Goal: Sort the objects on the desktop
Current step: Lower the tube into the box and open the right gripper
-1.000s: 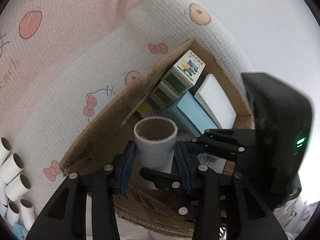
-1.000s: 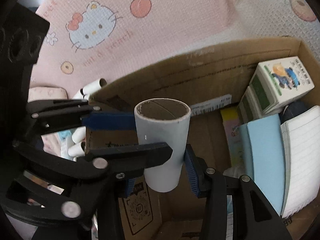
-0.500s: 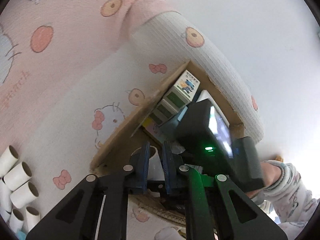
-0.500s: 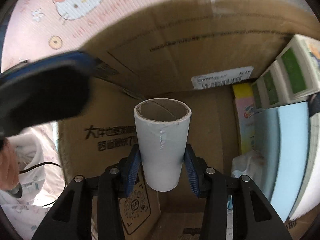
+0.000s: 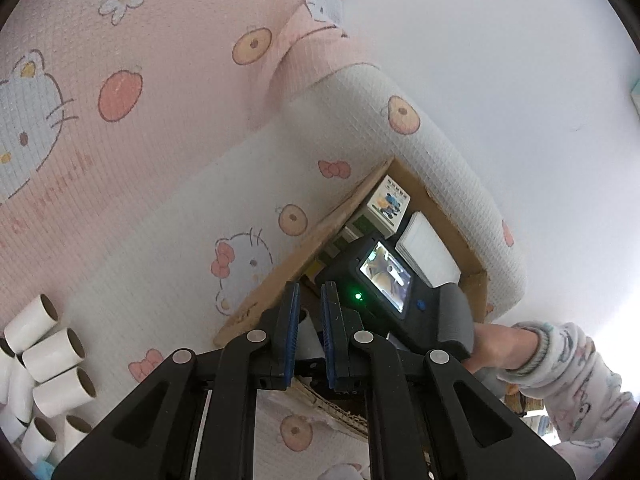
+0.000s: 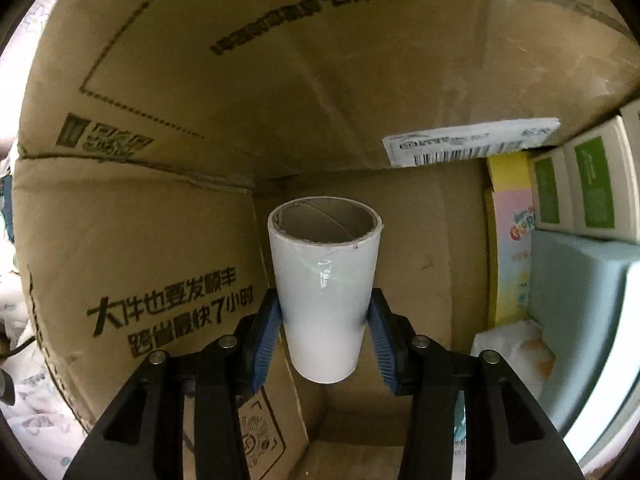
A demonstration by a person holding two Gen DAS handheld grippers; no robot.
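My right gripper (image 6: 325, 316) is shut on a white cardboard tube (image 6: 325, 292), held upright deep inside the cardboard box (image 6: 160, 184). My left gripper (image 5: 308, 320) is nearly shut and empty, raised above the box's near corner (image 5: 276, 280). The right gripper's body (image 5: 384, 280) and the hand holding it show inside the box in the left wrist view. Part of the white tube (image 5: 308, 336) shows behind my left fingers.
Several white tubes (image 5: 44, 364) lie in a pile on the Hello Kitty cloth (image 5: 160, 120) at the far left. Inside the box are green-and-white cartons (image 6: 580, 184), a yellow booklet (image 6: 512, 240), a light blue pad (image 6: 584, 312) and a white notepad (image 5: 428, 248).
My left gripper let go of the tube, closed and pulled back up and away. My right gripper took the tube and carried it down deep into the box.
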